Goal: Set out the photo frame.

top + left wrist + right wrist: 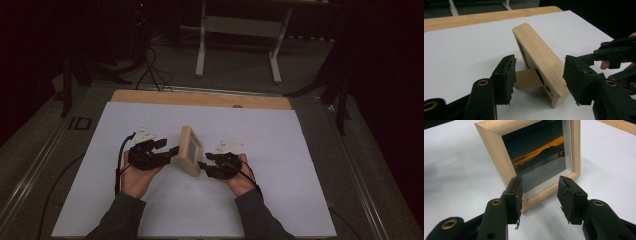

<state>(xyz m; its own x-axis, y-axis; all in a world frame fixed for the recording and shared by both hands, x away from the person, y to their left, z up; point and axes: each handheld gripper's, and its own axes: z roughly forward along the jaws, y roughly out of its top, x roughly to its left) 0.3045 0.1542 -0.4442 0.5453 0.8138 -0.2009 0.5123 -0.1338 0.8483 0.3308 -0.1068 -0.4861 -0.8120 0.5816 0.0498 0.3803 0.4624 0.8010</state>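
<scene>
Left gripper (pixel 537 80): jaws spread, empty, set either side of the rear edge of the picture frame (pixel 540 60) without touching it. The left gripper view shows the frame's back and one wooden stand leg (pixel 527 78) propping it on the white sheet (pixel 461 50).

Right gripper (pixel 540 195): jaws likewise apart, empty, just short of the frame's lower front corner. The right gripper view shows the glazed front with a dark sunset photograph (pixel 537 152).

The high view shows one frame, standing near the sheet's centre between two grippers, each in one hand (pixel 137 175), and one wooden table edge (pixel 200 97) beyond the sheet
</scene>
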